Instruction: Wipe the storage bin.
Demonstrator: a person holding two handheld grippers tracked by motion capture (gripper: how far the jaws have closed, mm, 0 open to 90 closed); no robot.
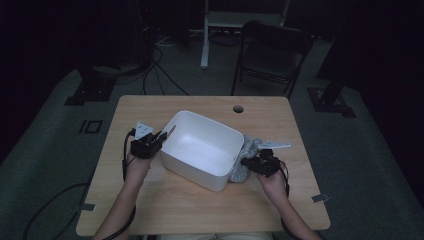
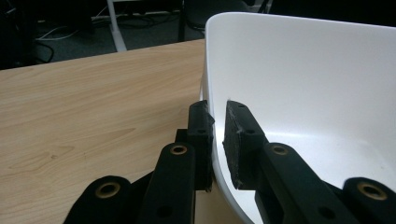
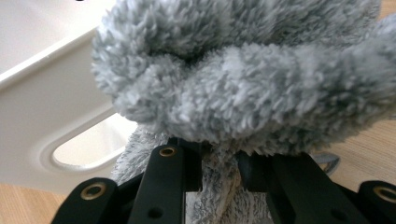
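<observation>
A white plastic bin (image 1: 201, 148) sits slanted in the middle of the wooden table. My left gripper (image 1: 161, 136) is at its left rim; in the left gripper view one jaw stands outside and one inside the bin wall (image 2: 299, 74), and my left gripper (image 2: 217, 122) is shut on the rim. A fluffy grey cloth (image 1: 246, 159) is bunched against the bin's right side. My right gripper (image 1: 248, 162) is shut on it, and in the right gripper view the cloth (image 3: 243, 79) bulges over the jaws of my right gripper (image 3: 219, 170), next to the bin's handle slot (image 3: 88, 144).
The table (image 1: 200, 200) has a round cable hole (image 1: 238, 108) near its far edge. A dark folding chair (image 1: 272, 55) and a white stand (image 1: 206, 35) are on the floor beyond, with cables running across the grey carpet.
</observation>
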